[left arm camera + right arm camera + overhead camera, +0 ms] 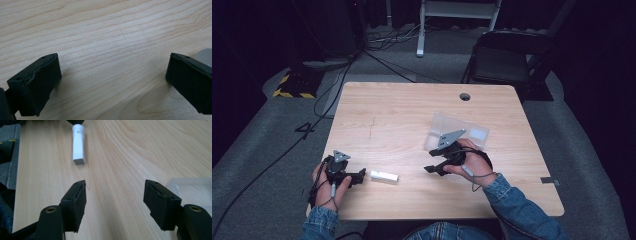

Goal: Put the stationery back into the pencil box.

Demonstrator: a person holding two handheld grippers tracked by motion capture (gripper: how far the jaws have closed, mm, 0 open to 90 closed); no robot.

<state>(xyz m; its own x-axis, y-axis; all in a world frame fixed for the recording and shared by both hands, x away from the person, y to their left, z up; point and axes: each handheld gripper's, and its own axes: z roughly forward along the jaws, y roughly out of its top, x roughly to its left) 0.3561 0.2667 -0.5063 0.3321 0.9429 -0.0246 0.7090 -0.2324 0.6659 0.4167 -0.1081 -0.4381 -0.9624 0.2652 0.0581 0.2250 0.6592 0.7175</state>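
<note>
A small white stick-shaped piece [384, 176] lies flat near the table's front edge; in the right gripper view the white piece [78, 143] has a square near end and a round far end. My left gripper [361, 176] is just left of it, jaws pointing at it, open and holding nothing. In the left gripper view the left gripper [112, 82] spans bare wood, with a pale edge of the white piece [205, 55] behind its right jaw. My right gripper [432, 169] hovers open right of the piece, in front of a clear plastic box [457, 131]. Nothing lies between the right gripper [115, 191] jaws.
The wooden table [402, 110] has a cable hole [465, 96] near its far edge. The clear plastic box [192, 186] sits right beside my right jaw. Behind the table stand a black folding chair [507, 57] and a white frame [457, 15]; cables run across the floor at left.
</note>
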